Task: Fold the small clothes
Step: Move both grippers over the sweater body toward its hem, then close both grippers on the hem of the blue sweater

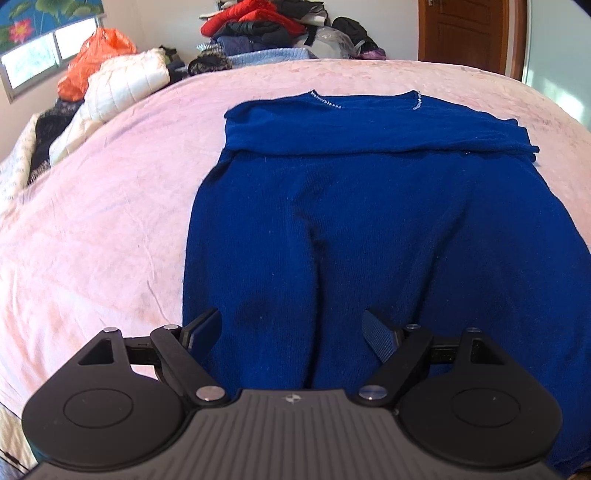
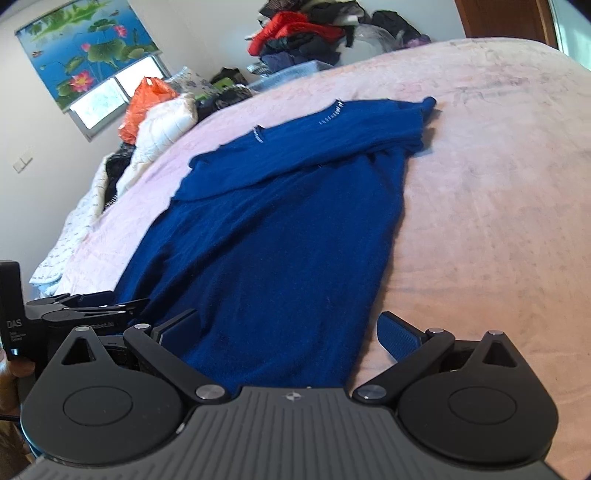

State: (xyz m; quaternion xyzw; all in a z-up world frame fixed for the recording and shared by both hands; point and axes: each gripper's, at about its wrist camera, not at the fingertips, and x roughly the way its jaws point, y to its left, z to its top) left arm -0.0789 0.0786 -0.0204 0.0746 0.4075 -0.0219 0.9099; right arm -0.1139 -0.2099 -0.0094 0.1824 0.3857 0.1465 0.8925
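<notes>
A dark blue knitted sweater lies flat on the pink blanket, its hem towards me and its neckline at the far end. Both sleeves are folded across the chest in a band. My left gripper hovers open over the hem's left part, with nothing between its fingers. In the right wrist view the same sweater runs diagonally, and my right gripper stands open over the hem's right corner. The left gripper shows at that view's left edge.
A heap of clothes rises beyond the bed's far edge. A white quilted jacket and an orange plastic bag lie at the far left. A wooden door stands at the back right. Pink blanket lies bare right of the sweater.
</notes>
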